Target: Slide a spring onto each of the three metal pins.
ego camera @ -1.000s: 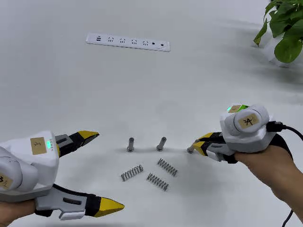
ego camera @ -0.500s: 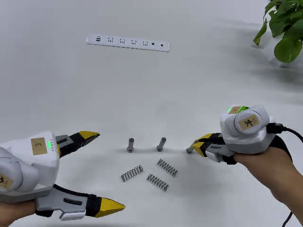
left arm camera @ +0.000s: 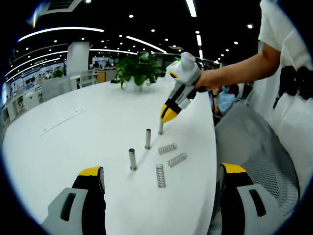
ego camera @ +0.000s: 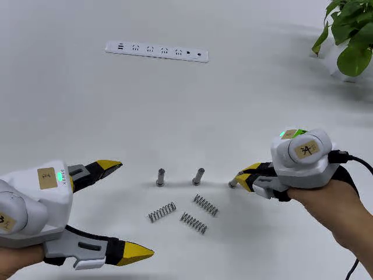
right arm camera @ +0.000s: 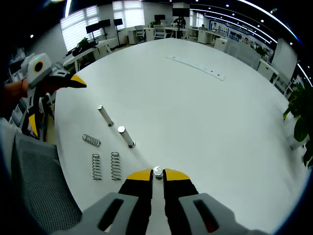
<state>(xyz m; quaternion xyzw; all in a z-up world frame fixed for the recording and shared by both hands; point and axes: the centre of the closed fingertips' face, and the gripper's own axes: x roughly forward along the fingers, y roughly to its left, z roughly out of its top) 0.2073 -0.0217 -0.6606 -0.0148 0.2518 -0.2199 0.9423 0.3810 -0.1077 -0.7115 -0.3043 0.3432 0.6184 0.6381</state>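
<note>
Two metal pins (ego camera: pixel 161 177) (ego camera: pixel 199 176) stand upright on the white table. A third pin (ego camera: pixel 233 184) stands to their right, and my right gripper (ego camera: pixel 240 181) is shut on it; its round head (right arm camera: pixel 158 171) sits between the yellow tips (right arm camera: pixel 157 175). Three springs (ego camera: pixel 162 212) (ego camera: pixel 206 205) (ego camera: pixel 193 223) lie flat just in front of the pins. My left gripper (ego camera: pixel 129 210) is wide open, low at the left, apart from the springs. In the left gripper view the springs (left arm camera: pixel 167 148) and pins (left arm camera: pixel 147 138) lie ahead of the spread jaws.
A white power strip (ego camera: pixel 157 51) lies at the far side of the table. A green plant (ego camera: pixel 349 35) stands at the far right. A cable (ego camera: pixel 356 160) trails from the right gripper. The table edge (left arm camera: pixel 212 147) runs close to the springs.
</note>
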